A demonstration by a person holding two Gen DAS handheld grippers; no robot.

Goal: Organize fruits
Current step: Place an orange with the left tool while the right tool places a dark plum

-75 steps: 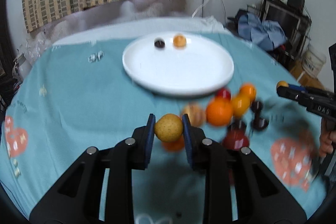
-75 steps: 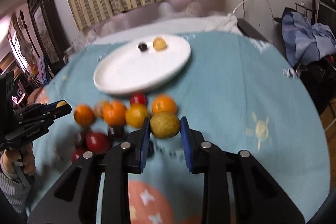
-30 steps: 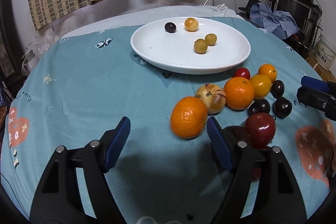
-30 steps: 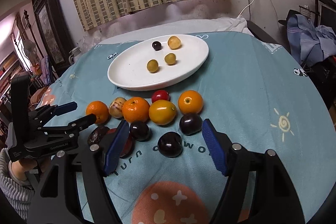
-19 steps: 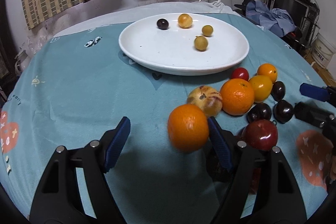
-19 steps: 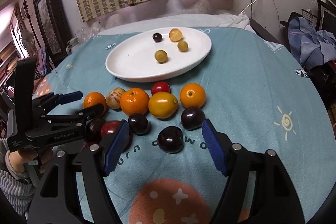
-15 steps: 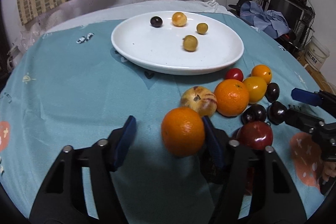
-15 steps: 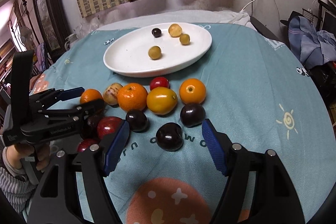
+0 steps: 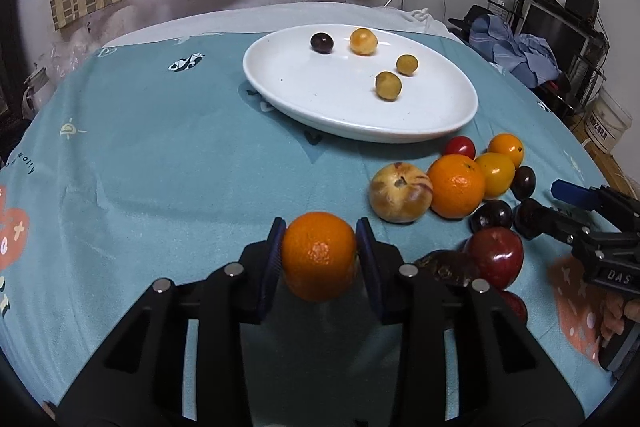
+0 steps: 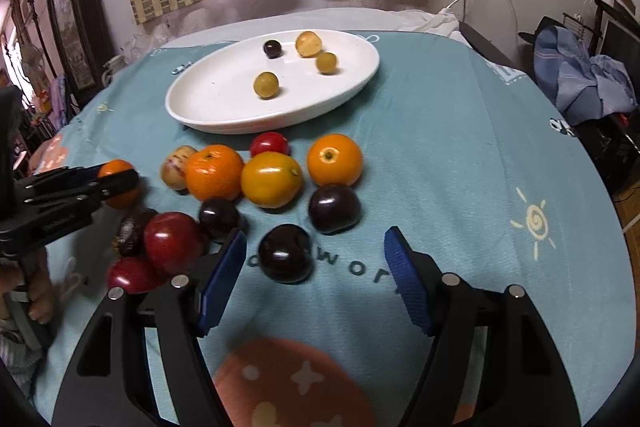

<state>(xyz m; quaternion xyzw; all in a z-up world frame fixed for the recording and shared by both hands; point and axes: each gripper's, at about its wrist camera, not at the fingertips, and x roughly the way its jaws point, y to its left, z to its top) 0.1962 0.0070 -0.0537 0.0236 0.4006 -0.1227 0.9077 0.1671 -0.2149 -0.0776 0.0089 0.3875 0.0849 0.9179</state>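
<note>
Since a second ago: left tool (image 9: 319, 254) narrowed from wide to a snug fit, pads now pressing both sides of the orange (image 9: 319, 255) at lower centre of the left wrist view, jaws closing on it; earlier that orange sat loose between far-apart pads. Right tool (image 10: 314, 277) drawn in only slightly, jaws closing, roughly half open, nothing gripped; dark plum (image 10: 285, 259) lying between the blue pads (image 10: 222, 277) without touching either. On the white plate (image 9: 320, 107), upper centre, two small yellow-green fruits (image 9: 388, 85) shifted a little from where they lay a second before; dark berry (image 9: 322, 43) and small golden fruit (image 9: 363, 41) unchanged at the far rim.

Remaining loose fruit clustered on the teal cloth of the counter (image 9: 160, 155), right of centre in the left wrist view: striped pale fruit (image 9: 400, 193) touching a second orange (image 9: 456, 185), yellow tomato (image 9: 495, 174) just beside that, small red tomato (image 9: 460, 147) nearest the plate, red apple (image 9: 495, 257) low right. In the right wrist view, left tool seen at middle left edge, clamped on the orange, carried by a hand (image 10: 38, 291) at lower left
</note>
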